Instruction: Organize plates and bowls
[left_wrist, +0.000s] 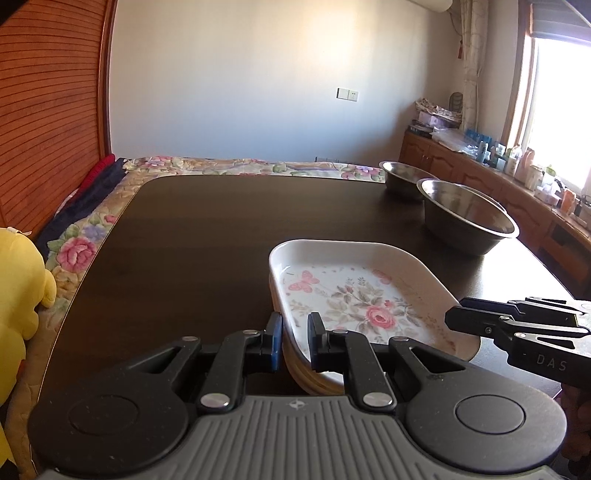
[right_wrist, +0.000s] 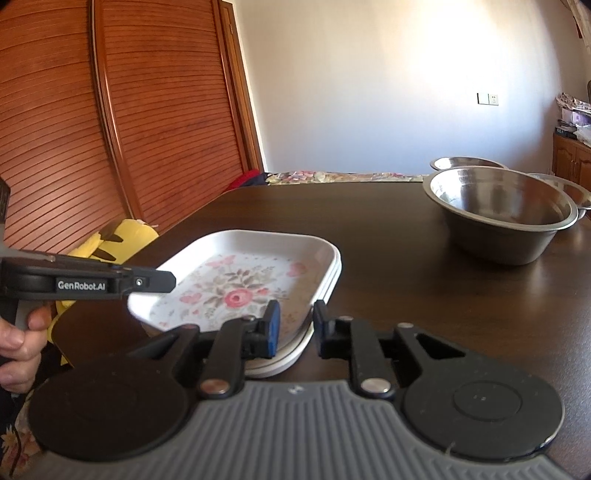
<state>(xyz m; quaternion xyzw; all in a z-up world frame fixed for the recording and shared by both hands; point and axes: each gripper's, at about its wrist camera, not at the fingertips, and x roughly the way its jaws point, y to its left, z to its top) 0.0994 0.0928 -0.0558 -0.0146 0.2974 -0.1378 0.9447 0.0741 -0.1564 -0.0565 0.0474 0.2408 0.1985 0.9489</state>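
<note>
The floral rectangular plates (left_wrist: 354, 295) sit stacked on the dark worktop (left_wrist: 184, 240), at its near edge. The left tool (left_wrist: 293, 338) straddles the stack's near-left corner, its two fingers apart, one outside the rim and one over the plate's inside; whether they touch it I cannot tell. The right tool (right_wrist: 295, 326) likewise straddles the near-right corner, fingers apart. Two steel bowls (left_wrist: 467, 218) stand farther back to the right, well apart from both tools. A yellow plush toy (left_wrist: 18, 288) lies off the worktop's left.
</note>
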